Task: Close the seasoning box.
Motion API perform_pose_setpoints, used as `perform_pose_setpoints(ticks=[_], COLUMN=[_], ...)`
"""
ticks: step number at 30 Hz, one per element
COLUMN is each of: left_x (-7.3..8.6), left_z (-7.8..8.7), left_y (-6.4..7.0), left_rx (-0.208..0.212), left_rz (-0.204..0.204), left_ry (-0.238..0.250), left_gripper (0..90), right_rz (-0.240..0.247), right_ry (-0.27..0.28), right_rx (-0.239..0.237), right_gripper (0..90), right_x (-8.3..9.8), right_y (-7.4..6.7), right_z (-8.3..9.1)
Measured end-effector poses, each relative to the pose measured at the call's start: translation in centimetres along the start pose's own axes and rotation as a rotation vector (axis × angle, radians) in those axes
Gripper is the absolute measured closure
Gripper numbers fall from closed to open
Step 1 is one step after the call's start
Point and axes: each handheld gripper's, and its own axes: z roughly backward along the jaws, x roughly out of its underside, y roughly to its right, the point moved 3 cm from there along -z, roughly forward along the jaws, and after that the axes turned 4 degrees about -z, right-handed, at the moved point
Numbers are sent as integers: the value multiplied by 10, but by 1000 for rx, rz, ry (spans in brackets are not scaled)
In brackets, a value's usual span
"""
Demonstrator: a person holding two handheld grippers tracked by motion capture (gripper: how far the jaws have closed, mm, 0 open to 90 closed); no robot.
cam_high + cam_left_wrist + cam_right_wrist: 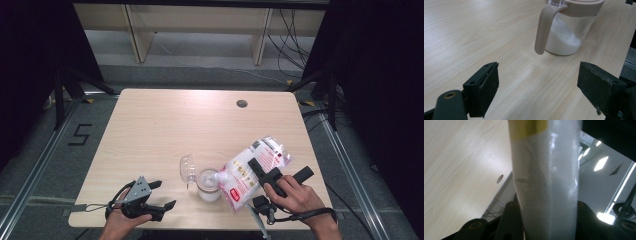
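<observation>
A clear jar (pixel 208 186) with a beige lid ring and handle stands near the table's front edge, part full of white powder. Its clear flap lid (pixel 187 169) is tipped open to the left. Over it a plastic bag (pixel 250 172) of white powder with red print is tilted, its lower corner at the jar's mouth. My right gripper (pixel 260 170) is shut on the bag (pixel 546 182), jaws on either side. My left gripper (pixel 166 194) stands open to the jar's left, nothing between its jaws. Its own view has the jar (pixel 565 37) and handle (pixel 544 30) just ahead of the left gripper (pixel 537 87).
The wooden table (pixel 165 125) has a round cable hole (pixel 242 103) at the back right. Beyond the far edge stand pale shelf frames (pixel 142 35) and loose cables (pixel 292 35) on the floor. Dark curtains flank both sides.
</observation>
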Motion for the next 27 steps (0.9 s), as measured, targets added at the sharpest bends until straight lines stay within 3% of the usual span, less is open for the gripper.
perform_pose_setpoints(ticks=[9,11,12,14,24,27], left_x=[0,0,0,0,0,0], left_z=[0,0,0,0,0,0], left_y=[0,0,0,0,0,0], left_rx=[0,0,0,-1,-1,-1], left_rz=[1,-1,-1,-1,-3,-2], left_ry=[2,-1,-1,1,1,2], left_gripper=[171,171,171,171,171,171], right_rz=[-37,-26,-61,-79,-63,-95], right_ry=[9,17,15,19,36,29], right_rx=[-7,-6,12,16,5,6], right_gripper=[757,757,757,758,760,761], right_x=[1,2,2,3,3,5], right_y=[-2,-1,-3,-3,-3,-4], right_z=[-1,-1,-1,0,-2,-1])
